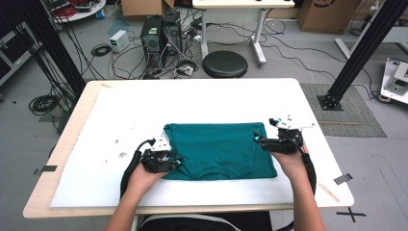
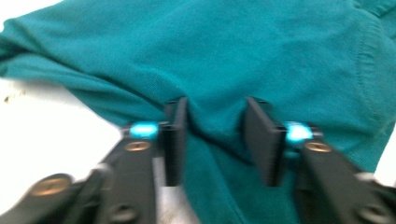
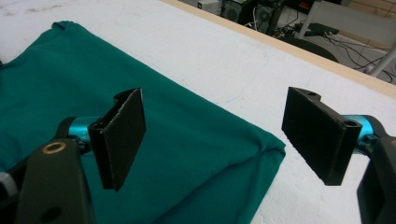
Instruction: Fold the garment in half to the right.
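Working on folding the teal shirt point(image 1: 219, 150), which lies flat in the middle of the white mat point(image 1: 202, 101), collar toward my near edge. My left gripper point(image 1: 169, 160) sits at the shirt's 8 o'clock corner, and in the left gripper view its jaws have a bunched ridge of the cloth point(image 2: 215, 135) between them; I'd say they're pinching that fold, though the blur makes the pad contact hard to confirm. My right gripper point(image 1: 269, 139) is at the 3 o'clock edge, jaws spread wide with nothing between them, hovering over the shirt's corner point(image 3: 266, 144). To do this well I'd grab both layers on the right too before lifting, or it'll drag crooked. Count: one shirt, one mat, two grippers.
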